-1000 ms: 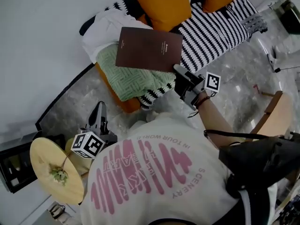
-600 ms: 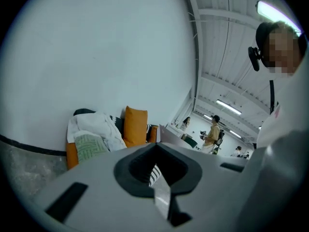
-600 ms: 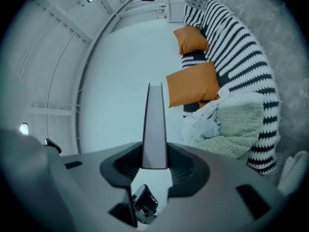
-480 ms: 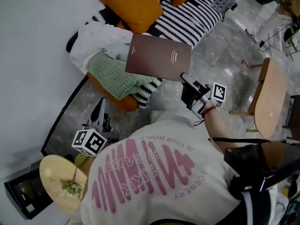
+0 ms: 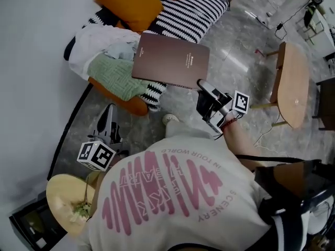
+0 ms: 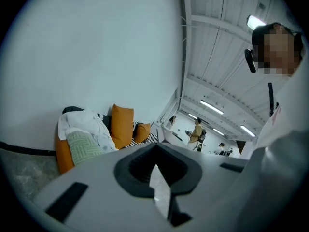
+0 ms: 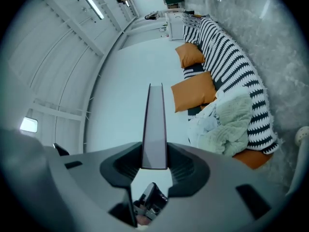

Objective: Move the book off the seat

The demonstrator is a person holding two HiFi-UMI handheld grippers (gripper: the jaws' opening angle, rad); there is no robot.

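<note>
head view: the right tongs (image 5: 203, 88) were clamped on the near edge of the brown book (image 5: 170, 60) and held it flat in the air by the end of the striped sofa (image 5: 188, 12), i think to carry it away. the left tongs (image 5: 109, 114) waited low, out of the way.

left gripper view: the jaws were together, with nothing between them.

right gripper view: the book stood edge-on between the pressing jaws.

a second earlier the book was above the green blanket (image 5: 112, 75); now it was past it.

Hand-held gripper (image 6: 157, 178) closed, empty; orange cushion (image 6: 121, 125) beyond.
</note>
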